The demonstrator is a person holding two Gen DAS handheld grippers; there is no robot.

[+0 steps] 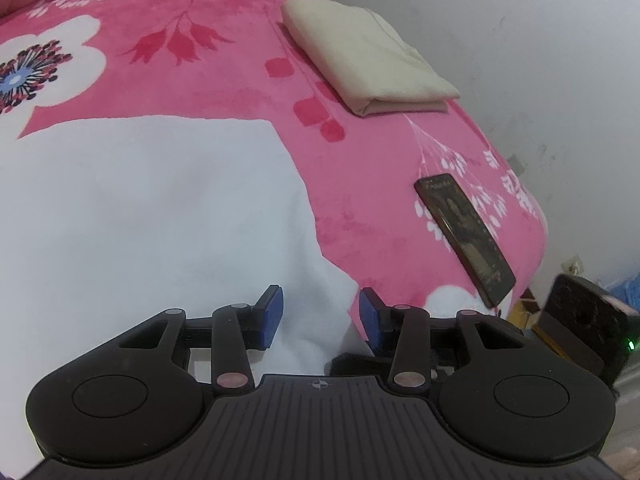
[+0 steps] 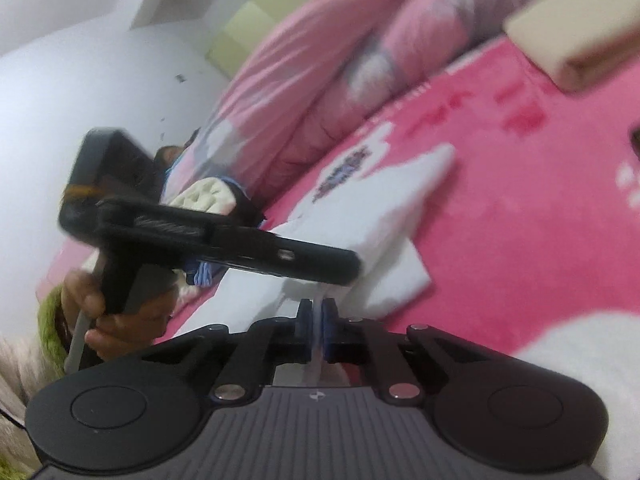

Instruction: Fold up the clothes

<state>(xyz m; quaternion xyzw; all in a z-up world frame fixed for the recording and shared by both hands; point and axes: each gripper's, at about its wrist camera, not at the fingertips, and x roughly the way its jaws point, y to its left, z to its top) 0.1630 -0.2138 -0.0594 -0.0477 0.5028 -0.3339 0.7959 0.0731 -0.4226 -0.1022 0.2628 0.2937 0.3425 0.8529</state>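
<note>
Pinching a thin edge of the white garment [image 2: 384,216], the right gripper [image 2: 317,330] has its blue pads nearly together with cloth between them. Left gripper [image 1: 320,318]: jaws spread, nothing clamped, hovering over the same garment [image 1: 152,216], which lies on the pink floral blanket [image 1: 360,184]. Counts: two grippers, one white garment, one folded beige cloth [image 1: 360,56] near the far bed edge, one dark phone [image 1: 464,236] near the side. One hand [image 2: 116,316] grips the left tool's handle.
</note>
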